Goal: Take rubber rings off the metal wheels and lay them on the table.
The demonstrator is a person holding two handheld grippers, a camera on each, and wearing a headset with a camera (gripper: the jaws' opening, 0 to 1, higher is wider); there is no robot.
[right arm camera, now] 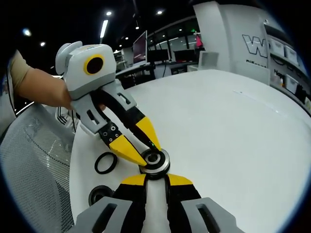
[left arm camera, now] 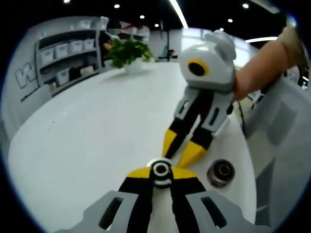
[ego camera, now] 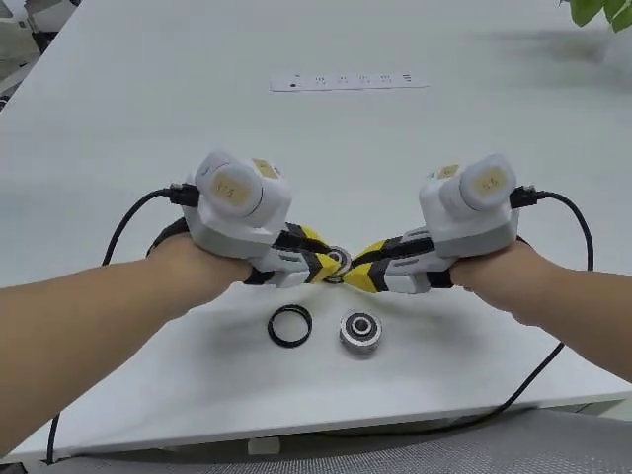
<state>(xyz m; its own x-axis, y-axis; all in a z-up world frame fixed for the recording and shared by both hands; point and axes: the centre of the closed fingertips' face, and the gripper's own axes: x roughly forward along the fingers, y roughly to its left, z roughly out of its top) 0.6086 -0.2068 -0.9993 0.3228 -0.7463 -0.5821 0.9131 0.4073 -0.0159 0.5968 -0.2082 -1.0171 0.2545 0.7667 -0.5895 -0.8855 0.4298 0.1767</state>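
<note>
rubber ring (ego camera: 289, 326) flat beside spare wheel (ego camera: 360, 331) | left claw (left arm camera: 161, 174) clenched on held wheel (right arm camera: 154, 159), bore up | right claw (right arm camera: 163, 180) grip unclear

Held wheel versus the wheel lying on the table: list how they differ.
Pose: the held wheel is off the table, clamped in the left tool with the right tool at its rim; the table wheel lies flat, untouched.
Look: the held wheel seems to show a dark outer band, the table wheel a silvery rim, with a loose black ring beside it.
Both are round metal wheels of similar build.
</note>
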